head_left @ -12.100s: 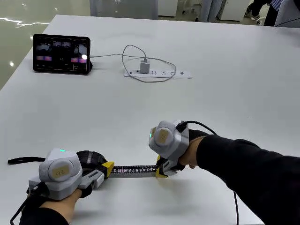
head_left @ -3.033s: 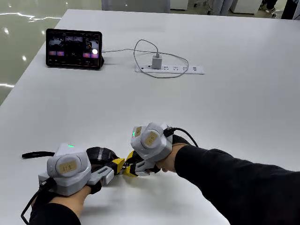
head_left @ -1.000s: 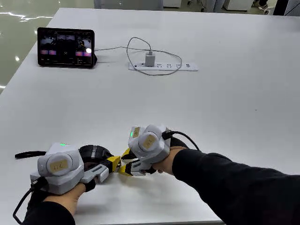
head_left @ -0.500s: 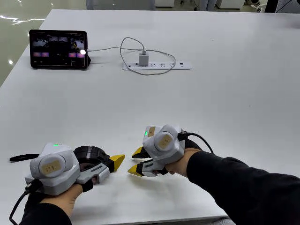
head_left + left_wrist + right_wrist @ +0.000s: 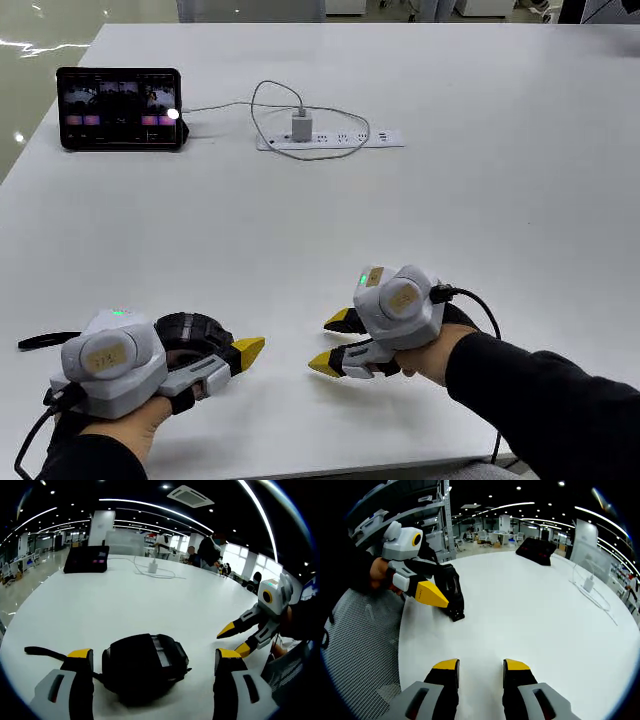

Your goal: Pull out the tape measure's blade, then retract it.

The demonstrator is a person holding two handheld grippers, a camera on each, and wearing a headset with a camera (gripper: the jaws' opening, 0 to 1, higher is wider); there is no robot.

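The right gripper (image 5: 320,343) is now further to the right, well apart from the tape measure (image 5: 190,333). Its jaws stand a little apart and hold nothing. The tape measure lies on the table (image 5: 400,230), with no blade out anymore, between the wide-open jaws of the left gripper (image 5: 152,655).

We're getting bright, even overhead light; shadows on white table (image 5: 450,200) are lying soft & short. In gripper views ceiling strips (image 5: 150,506) are flaring, fisheye is bending edges. Glints are bouncing off floor (image 5: 25,55). Black tape measure (image 5: 145,662) is losing detail.
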